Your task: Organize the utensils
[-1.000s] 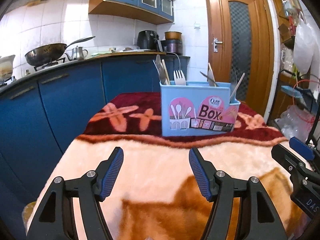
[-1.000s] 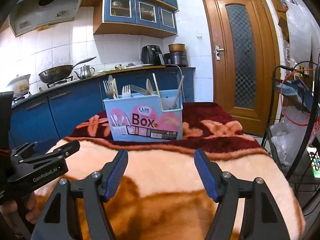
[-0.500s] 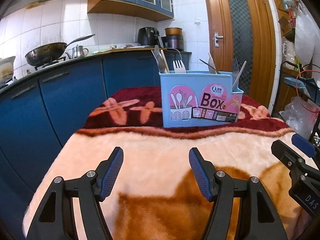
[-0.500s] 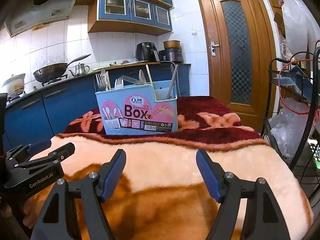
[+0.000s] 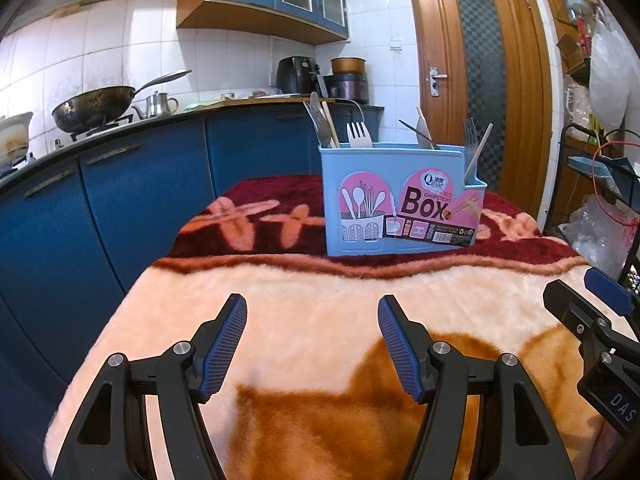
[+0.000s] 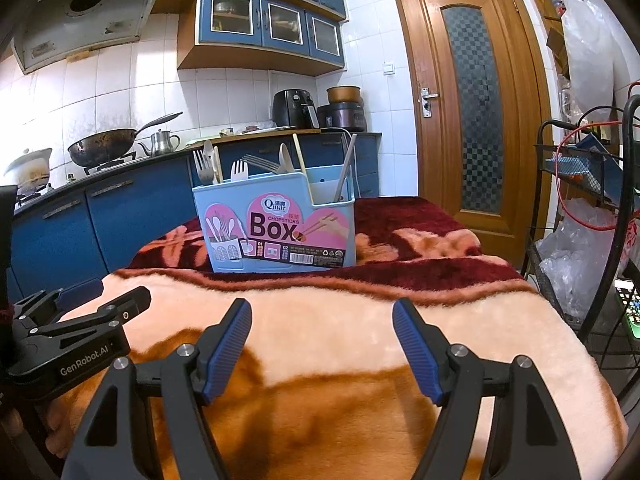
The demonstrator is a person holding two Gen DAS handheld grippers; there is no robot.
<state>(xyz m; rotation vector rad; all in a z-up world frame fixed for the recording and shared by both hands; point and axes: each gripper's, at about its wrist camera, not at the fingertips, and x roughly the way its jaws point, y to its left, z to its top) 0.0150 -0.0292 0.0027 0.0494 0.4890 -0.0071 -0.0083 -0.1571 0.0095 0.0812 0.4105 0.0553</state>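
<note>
A light blue utensil box [image 5: 400, 200] with a pink "Box" label stands on the dark red far part of the blanket. Forks [image 5: 359, 134], spoons and chopsticks [image 5: 478, 152] stick up out of its compartments. My left gripper [image 5: 312, 304] hovers open over the peach part of the blanket, well short of the box, with nothing between its pads. My right gripper [image 6: 322, 306] is open and empty too, facing the same box [image 6: 276, 224]. Each gripper shows at the edge of the other's view: the right gripper [image 5: 592, 320] and the left gripper [image 6: 80, 320].
A plush blanket [image 5: 320, 280] covers the table. Blue kitchen cabinets [image 5: 120, 200] with a wok [image 5: 96, 110] on the stove run along the left. A wooden door [image 6: 472, 100] is behind, and a black wire rack [image 6: 592, 200] with plastic bags stands close on the right.
The right gripper's jaws have spread slightly wider. The box and both hands have hardly shifted.
</note>
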